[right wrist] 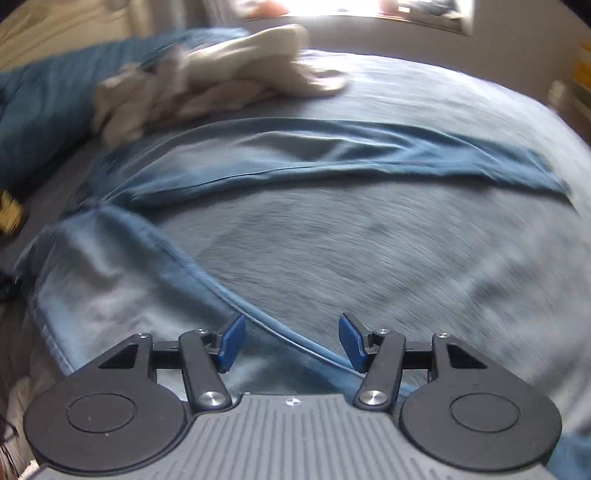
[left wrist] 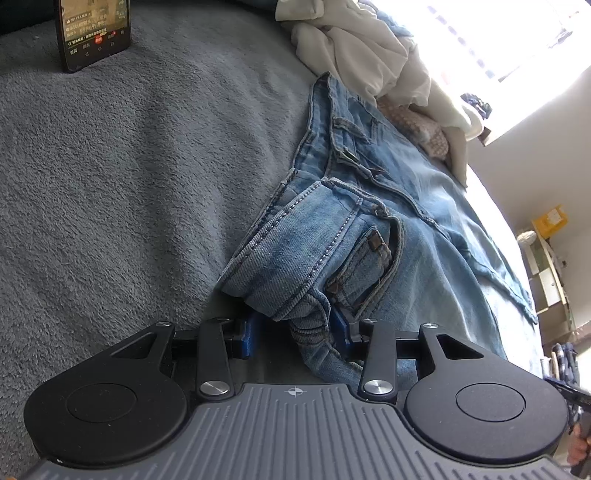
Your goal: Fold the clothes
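Observation:
Light blue jeans lie on a grey fleece blanket, waistband and front pocket toward me. My left gripper is shut on a bunched fold of the waistband, which fills the gap between its blue pads. The right wrist view is motion-blurred. It shows the jeans' two legs spread apart, one running across the bed and one coming down at the lower left. My right gripper hovers over that near leg's edge seam. It is open, and the seam passes under the pads without being pinched.
A crumpled white garment lies beyond the jeans. A phone with a lit screen stands at the blanket's far left. Dark blue bedding sits at the upper left. A shelf unit stands past the bed's right edge.

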Demonstrator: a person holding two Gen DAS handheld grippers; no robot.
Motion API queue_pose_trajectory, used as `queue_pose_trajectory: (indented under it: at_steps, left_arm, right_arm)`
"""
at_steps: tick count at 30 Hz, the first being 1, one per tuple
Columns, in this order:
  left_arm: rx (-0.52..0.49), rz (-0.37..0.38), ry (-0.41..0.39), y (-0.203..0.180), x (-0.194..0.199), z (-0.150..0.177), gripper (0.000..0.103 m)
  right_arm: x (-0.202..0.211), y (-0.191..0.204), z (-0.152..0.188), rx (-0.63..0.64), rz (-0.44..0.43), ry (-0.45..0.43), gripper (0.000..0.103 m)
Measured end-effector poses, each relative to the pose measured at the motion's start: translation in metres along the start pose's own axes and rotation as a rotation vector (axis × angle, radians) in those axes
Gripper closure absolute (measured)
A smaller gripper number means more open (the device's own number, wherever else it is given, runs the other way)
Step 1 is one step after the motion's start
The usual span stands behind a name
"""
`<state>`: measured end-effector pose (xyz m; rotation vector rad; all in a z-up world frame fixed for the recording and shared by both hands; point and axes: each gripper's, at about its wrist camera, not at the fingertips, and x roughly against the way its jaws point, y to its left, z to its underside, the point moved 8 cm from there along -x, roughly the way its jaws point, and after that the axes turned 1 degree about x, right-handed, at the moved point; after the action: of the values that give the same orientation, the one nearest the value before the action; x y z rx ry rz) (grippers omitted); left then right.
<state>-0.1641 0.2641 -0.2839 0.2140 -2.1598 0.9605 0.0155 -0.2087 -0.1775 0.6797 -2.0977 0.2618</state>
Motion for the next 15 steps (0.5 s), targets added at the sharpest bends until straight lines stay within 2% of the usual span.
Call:
queue_pose_trajectory:
  at_steps: [3,4,6,7,11,13,15]
  left_arm:
    - [-0.003,0.006,0.000,0.000,0.000,-0.001,0.063]
    - [-0.005,0.010,0.004,0.000,0.000,-0.001,0.063]
    - [0.004,0.003,-0.001,-0.002,0.002,0.002,0.063]
    - [0.003,0.005,0.001,-0.002,0.002,0.002,0.063]
    - [0.000,0.002,0.008,-0.001,0.003,-0.001,0.063]
    - [-0.001,-0.001,0.009,-0.001,0.002,-0.002,0.063]
    - [0.001,-0.006,0.009,-0.002,0.002,-0.003,0.063]
  right_arm:
    - [-0.025,0.023,-0.004,0.102,-0.018,0.057,0.045]
    - [-0.036,0.026,0.000,0.130,0.013,0.088,0.045]
    - [-0.063,0.019,0.008,0.146,0.135,0.149,0.045]
    - [-0.072,0.012,0.011,0.110,0.174,0.151,0.038]
    - [-0.045,-0.031,0.011,-0.187,0.260,-0.036,0.038]
    - [-0.014,-0.052,0.025,-0.309,0.238,-0.105,0.038]
    - [0.017,-0.070,0.048,-0.348,0.245,-0.128,0.038]
